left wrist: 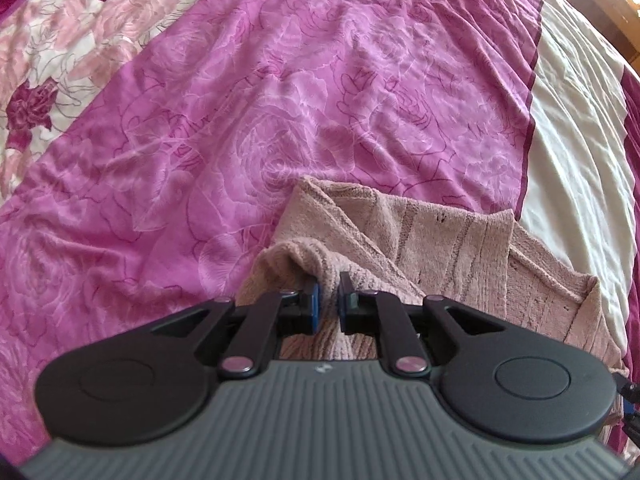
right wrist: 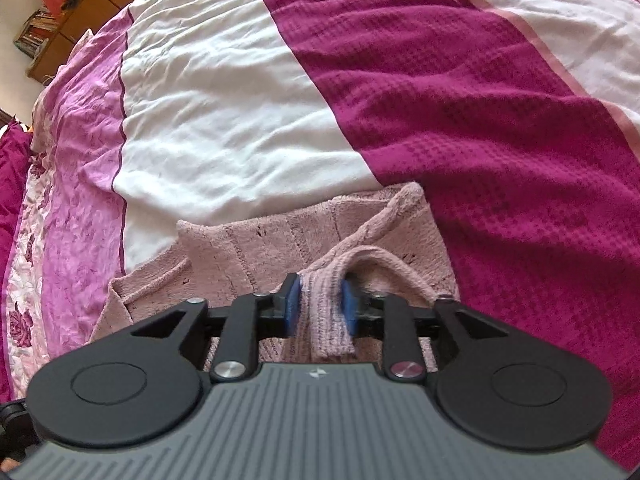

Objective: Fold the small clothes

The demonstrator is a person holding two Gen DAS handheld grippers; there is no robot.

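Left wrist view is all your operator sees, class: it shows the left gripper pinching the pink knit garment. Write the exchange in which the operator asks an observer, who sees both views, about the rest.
Operator: Is the right gripper on the cloth too?
Observer: Yes, its blue pads are closed on a ribbed band of the pink knit garment.
Operator: What lies beyond that side of the garment?
Observer: A dark magenta stripe of the bedspread, next to a white stripe.
Operator: Anything past the bed?
Observer: Wooden furniture with books at the upper left of the right wrist view.
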